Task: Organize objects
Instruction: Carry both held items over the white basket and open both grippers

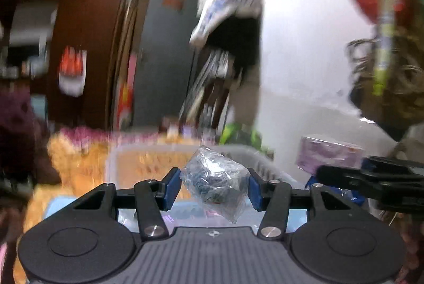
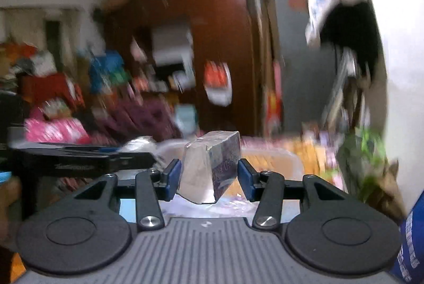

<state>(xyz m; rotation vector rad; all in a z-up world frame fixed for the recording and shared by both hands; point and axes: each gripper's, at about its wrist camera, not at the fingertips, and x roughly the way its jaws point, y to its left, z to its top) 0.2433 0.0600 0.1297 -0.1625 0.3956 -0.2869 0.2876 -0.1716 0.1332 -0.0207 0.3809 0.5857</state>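
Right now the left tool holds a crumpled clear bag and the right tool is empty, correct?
Not quite. The left tool does hold the crumpled clear bag, but the right tool is not empty: the right wrist view shows a wrapped purple box between its fingers.
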